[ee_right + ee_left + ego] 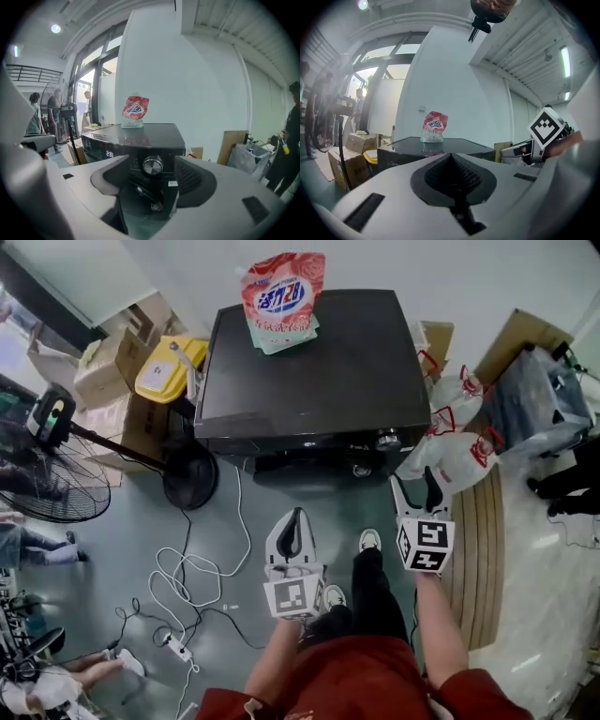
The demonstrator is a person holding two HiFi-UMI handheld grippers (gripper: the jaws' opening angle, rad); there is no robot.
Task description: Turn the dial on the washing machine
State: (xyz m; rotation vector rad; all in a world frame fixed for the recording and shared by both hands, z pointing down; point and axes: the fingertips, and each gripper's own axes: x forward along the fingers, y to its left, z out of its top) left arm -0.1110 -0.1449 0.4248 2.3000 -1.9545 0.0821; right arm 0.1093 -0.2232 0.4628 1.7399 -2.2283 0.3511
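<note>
A black washing machine [319, 371] stands ahead of me, with a silver dial [387, 440] at the right end of its front panel. A red and white detergent bag [283, 301] sits on its lid. My right gripper [415, 488] is open, just short of the machine's front right corner. In the right gripper view the dial [152, 165] shows between the spread jaws of the right gripper [152, 176], apart from both. My left gripper [294, 519] hangs lower and to the left, shut on nothing. In the left gripper view the left gripper [452, 161] points toward the machine [422, 143].
A standing fan [42, 460] with a round base [190, 474] is left of the machine, by cardboard boxes [108, 367] and a yellow container [169, 367]. White bags [459, 427] lean at the right. Cables and a power strip [178, 645] lie on the floor.
</note>
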